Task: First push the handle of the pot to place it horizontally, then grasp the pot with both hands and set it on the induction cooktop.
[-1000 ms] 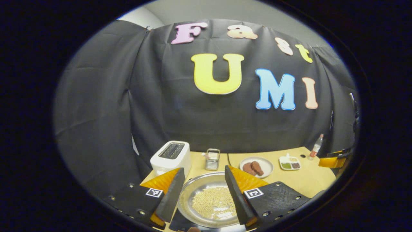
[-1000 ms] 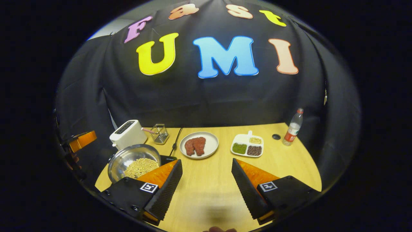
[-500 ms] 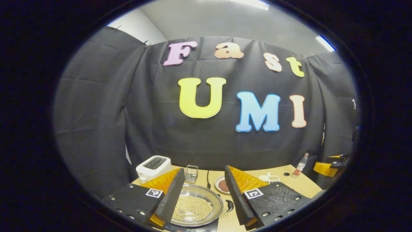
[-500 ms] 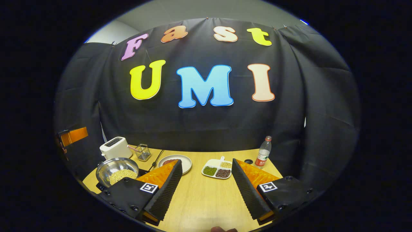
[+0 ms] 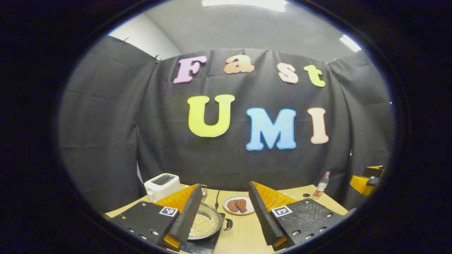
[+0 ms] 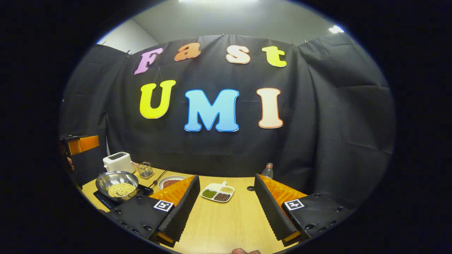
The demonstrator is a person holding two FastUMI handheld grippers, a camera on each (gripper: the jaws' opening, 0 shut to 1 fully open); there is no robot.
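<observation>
**Pot on the cooktop, both grippers clear**

The left gripper (image 5: pixel 222 220) and right gripper (image 6: pixel 226 208) hang open and empty. Beyond, the pot (image 6: pixel 116 183) sits on the cooktop (image 6: pixel 100 200), far left. Judged done: retreat level, without clipping its handle (image 5: pixel 228 224).

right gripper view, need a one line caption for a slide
Open right gripper above the wooden table, with the bean-filled pot resting on the induction cooktop at far left.
</observation>
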